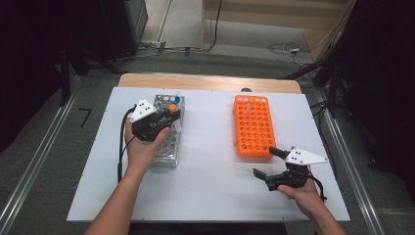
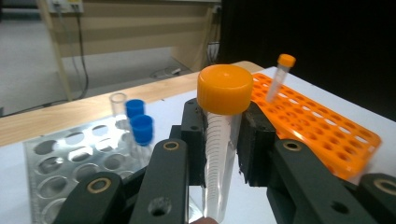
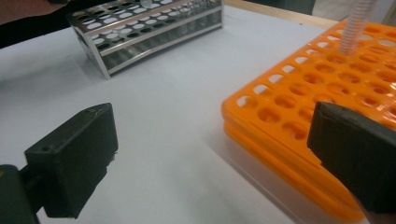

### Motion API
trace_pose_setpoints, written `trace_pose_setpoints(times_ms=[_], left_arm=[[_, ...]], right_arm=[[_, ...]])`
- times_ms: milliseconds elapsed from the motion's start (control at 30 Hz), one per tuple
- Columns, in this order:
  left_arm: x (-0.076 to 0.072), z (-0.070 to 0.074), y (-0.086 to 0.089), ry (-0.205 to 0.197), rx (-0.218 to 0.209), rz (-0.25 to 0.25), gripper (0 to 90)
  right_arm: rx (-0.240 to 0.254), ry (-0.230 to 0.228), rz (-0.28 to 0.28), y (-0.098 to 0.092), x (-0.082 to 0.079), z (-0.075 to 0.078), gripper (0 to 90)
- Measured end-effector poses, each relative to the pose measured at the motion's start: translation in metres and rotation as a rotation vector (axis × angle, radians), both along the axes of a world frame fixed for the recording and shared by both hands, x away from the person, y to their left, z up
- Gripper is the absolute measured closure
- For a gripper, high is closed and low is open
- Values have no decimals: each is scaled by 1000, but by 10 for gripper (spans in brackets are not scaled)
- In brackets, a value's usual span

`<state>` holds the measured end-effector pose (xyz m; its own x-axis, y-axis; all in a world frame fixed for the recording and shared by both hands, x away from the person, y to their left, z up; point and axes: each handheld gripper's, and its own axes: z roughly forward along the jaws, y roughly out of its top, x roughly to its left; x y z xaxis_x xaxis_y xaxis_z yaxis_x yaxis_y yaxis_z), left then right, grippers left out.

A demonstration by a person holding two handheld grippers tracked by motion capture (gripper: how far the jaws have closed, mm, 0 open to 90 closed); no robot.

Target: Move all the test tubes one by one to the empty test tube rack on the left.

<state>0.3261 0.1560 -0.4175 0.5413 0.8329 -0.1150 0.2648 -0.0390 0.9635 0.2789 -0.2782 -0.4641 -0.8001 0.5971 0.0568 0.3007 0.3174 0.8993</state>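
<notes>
Two jaws of the left gripper (image 2: 223,144) clamp an orange-capped tube (image 2: 223,121); the right gripper (image 3: 210,154) gapes empty

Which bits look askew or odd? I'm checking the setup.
One tube leans in the orange rack instead of standing upright. Nothing looks spilled or broken.
</notes>
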Motion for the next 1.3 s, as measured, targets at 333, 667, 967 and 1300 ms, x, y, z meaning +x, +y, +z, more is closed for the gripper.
trace_pose_setpoints(times_ms=[333, 667, 967, 1300], left_arm=[[18, -4, 6, -7, -13, 80, 750], [27, -11, 1, 10, 18, 116, 750], [25, -14, -7, 56, 117, 115, 746], [31, -17, -11, 141, 161, 114, 742]], right_arm=[[0, 16, -29, -14, 4, -6, 2], [2, 20, -27, -14, 4, -8, 5], [3, 24, -28, -15, 5, -9, 10], [6, 34, -39, -16, 8, -11, 13]])
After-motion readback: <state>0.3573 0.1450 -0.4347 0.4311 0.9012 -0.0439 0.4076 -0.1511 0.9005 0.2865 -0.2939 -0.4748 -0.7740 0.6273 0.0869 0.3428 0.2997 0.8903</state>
